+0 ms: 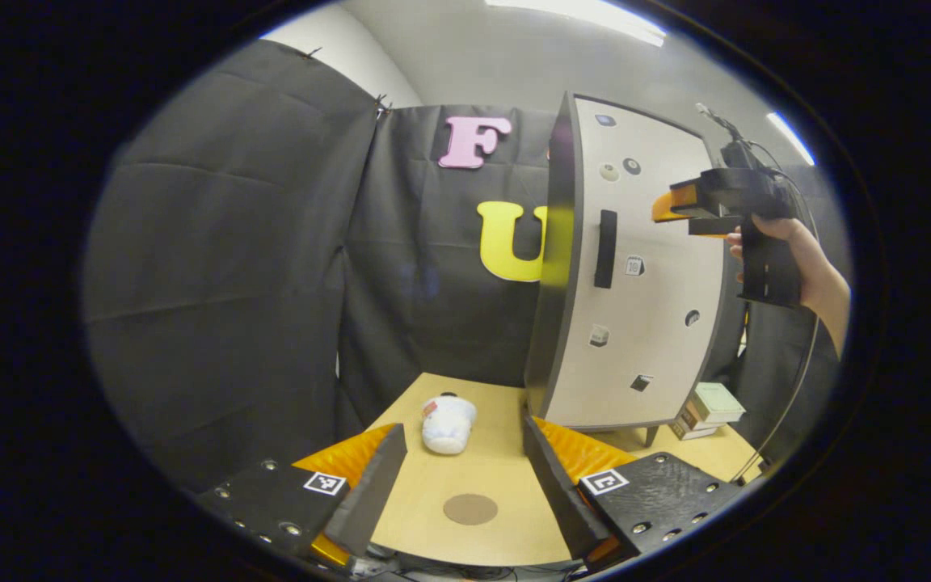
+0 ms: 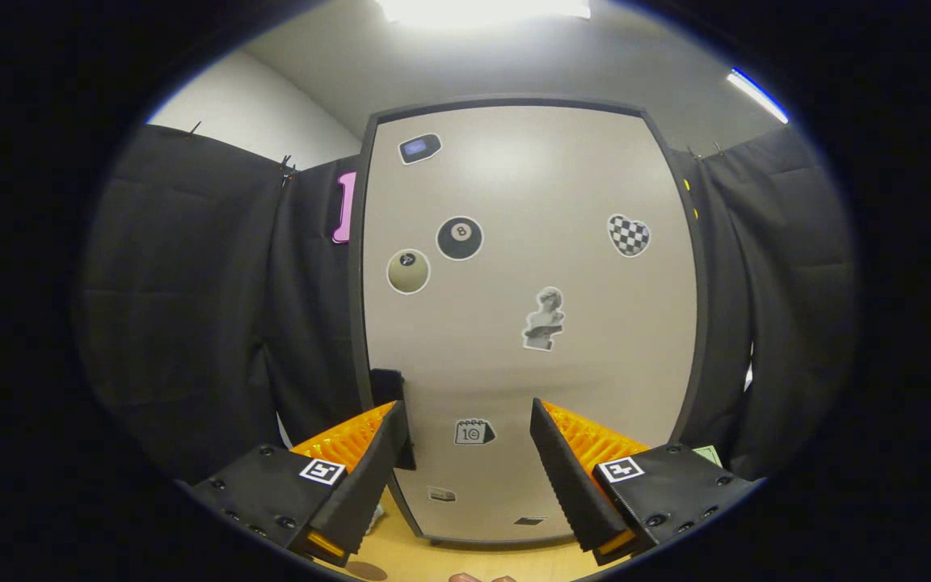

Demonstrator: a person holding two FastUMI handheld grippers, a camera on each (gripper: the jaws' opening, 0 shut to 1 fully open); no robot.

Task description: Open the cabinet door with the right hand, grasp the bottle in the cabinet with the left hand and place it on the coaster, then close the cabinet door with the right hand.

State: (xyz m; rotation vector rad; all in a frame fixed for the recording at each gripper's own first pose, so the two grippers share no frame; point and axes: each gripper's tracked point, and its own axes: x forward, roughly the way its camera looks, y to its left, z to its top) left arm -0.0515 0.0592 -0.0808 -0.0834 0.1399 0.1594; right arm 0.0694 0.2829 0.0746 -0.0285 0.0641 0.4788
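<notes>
Two tools work in this booth, and the biggest thing before them is the cabinet (image 1: 635, 275), a tall pale box with dark edges that stands on the light wooden tabletop (image 1: 506, 404). Its door (image 2: 530, 323) is closed. In the right gripper view the door front faces the camera squarely, dotted with stickers: a billiard ball, a pale ball, a checkered heart, a small bust and a calendar. The dark vertical handle (image 1: 605, 249) sits near the door's left edge; in the right gripper view it stands just behind the right tool's left finger, and whether the finger touches it cannot be told.

The right tool (image 2: 465, 473) has its fingers spread wide with nothing between them, aimed at the lower half of the door. In the left gripper view that same tool hangs in a hand (image 1: 797, 250) in front of the door, to the right of the handle and clear of it.

The left tool (image 1: 465, 477) is likewise spread wide and grips nothing, held low over the tabletop to the left of the cabinet.

A stack of small boxes (image 1: 708, 408) rests on the tabletop beyond the cabinet's right foot.

A white bottle-like object (image 1: 448, 422) lies on its side on the tabletop, ahead of the left tool's fingertips and well apart from them, near the cabinet's left corner.

The round brown coaster (image 1: 470, 508) lies flat on the tabletop between the left tool's two fingers.
</notes>
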